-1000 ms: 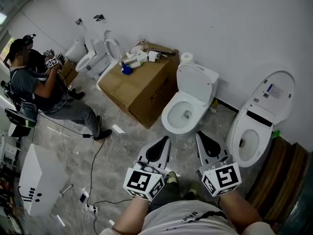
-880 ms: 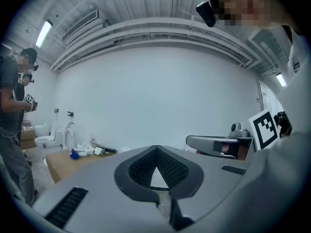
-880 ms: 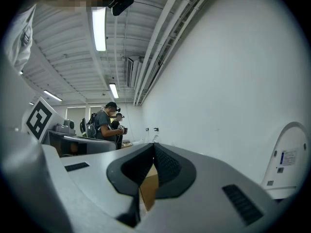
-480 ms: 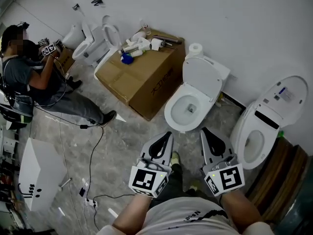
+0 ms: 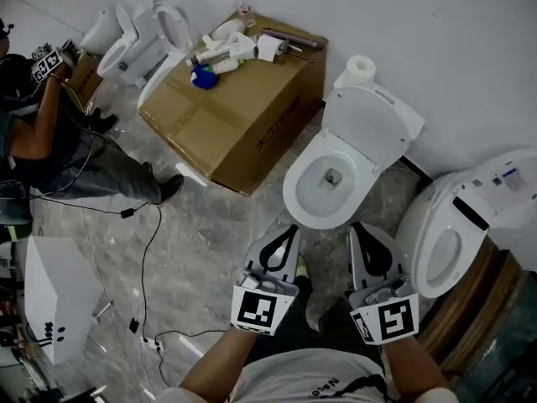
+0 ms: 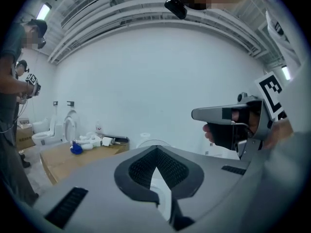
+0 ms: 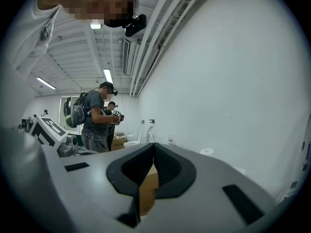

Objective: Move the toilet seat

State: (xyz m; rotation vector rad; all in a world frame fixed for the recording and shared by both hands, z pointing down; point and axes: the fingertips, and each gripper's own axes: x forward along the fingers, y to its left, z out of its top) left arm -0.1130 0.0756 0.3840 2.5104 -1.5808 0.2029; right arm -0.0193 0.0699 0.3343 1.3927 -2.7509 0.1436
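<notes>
At six o'clock in the head view the person wears a pale T-shirt (image 5: 306, 383) with small dark lettering on the chest and a dark trim toward five o'clock. Just above it show dark trousers (image 5: 289, 330). The left hand-held gripper (image 5: 285, 235) and the right hand-held gripper (image 5: 362, 235) are grey wedge-shaped shells. Each has a black, finely textured teardrop pad and narrow black slots. At the rear of each is a white cube (image 5: 262, 307) printed with black square markers.
</notes>
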